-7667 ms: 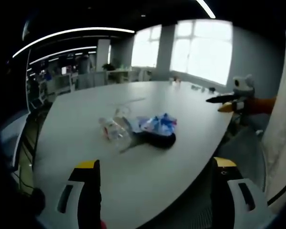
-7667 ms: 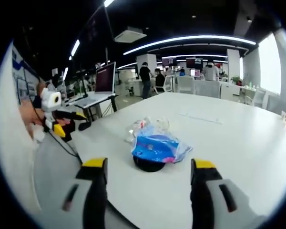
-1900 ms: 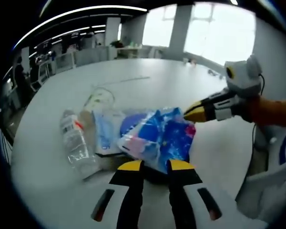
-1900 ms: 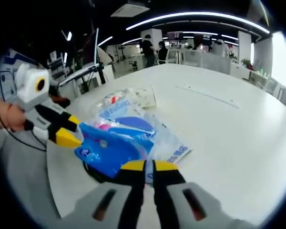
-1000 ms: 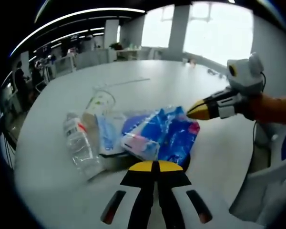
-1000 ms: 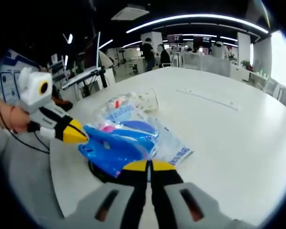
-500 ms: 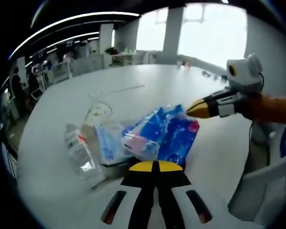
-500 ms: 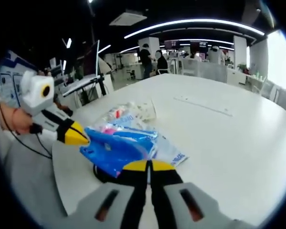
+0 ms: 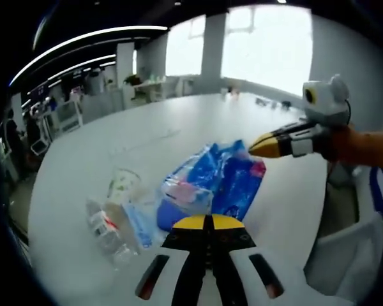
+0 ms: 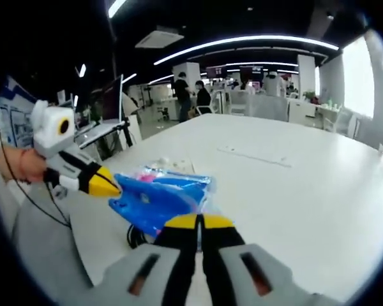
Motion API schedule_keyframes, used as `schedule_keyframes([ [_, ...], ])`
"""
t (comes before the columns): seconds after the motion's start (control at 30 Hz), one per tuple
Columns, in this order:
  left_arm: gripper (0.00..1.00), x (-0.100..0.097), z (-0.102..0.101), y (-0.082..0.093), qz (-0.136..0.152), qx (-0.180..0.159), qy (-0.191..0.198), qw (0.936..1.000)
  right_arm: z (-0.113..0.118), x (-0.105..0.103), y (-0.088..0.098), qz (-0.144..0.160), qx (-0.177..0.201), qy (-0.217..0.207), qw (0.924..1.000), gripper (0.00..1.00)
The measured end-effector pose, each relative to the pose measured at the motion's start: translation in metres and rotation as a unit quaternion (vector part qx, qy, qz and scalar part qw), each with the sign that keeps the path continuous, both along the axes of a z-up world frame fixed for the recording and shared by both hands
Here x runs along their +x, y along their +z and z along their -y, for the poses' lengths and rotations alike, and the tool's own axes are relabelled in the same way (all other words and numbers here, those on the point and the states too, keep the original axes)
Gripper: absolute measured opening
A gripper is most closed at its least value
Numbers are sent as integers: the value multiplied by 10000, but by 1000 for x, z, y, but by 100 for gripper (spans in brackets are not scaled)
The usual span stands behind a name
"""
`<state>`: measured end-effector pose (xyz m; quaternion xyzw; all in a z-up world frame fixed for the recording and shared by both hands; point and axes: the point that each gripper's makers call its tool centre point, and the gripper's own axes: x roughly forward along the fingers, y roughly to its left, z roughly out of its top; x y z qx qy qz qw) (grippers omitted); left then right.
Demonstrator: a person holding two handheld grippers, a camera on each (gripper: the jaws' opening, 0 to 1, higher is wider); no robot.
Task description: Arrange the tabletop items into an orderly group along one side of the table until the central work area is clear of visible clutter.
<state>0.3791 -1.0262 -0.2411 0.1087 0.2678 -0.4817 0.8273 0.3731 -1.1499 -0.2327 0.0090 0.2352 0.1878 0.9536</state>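
While both sets of tongs are pinched completely closed, each has a corner of the same blue plastic packet [image 9: 217,182] between its yellow tips: the left tongs [image 9: 204,223] grip its near edge in the left gripper view, and the right tongs [image 9: 263,146] hold the far corner, coming in from the right with a hand [image 9: 360,148] behind them. From the other side, the right tongs [image 10: 198,222] bite the packet [image 10: 159,194] low down while the left tongs [image 10: 105,183] nip its opposite end. The packet looks lifted a little off the white desk [image 9: 147,137], stretched between the two grips near the desk's edge.

It strikes me as a light, floppy thing: crinkly film with soft contents, pink and white showing through one side. Film like that is slippery and will sag or slide out if held by a single thin corner, so two holds on opposite edges, taken well in from the seam, seem the safest way to carry it. Squeezing hard should do no harm.

Left behind on the desk beside it are a clear plastic bottle [image 9: 105,226] lying on its side, a clear cup [image 9: 123,186], and a smaller pale blue pouch [image 9: 138,223]. The bottle would roll and the cup would crush easily, I'd guess, so those want a gentler hold around the body. A dark cable [image 10: 133,237] loops under the packet in the right gripper view.
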Motion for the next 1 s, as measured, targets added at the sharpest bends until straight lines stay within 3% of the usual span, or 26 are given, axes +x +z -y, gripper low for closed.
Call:
schedule_keyframes([
  [0.5,0,11,65,41,177,-167,-814,9964,62,-8,45,373,-76,-724,9966,0],
  [0.73,0,18,101,51,277,-197,-1087,9935,94,-5,58,475,-288,-953,9939,0],
  [1.0,0,25,129,50,286,-248,-1208,9920,121,0,61,518,-414,-1117,9915,0],
])
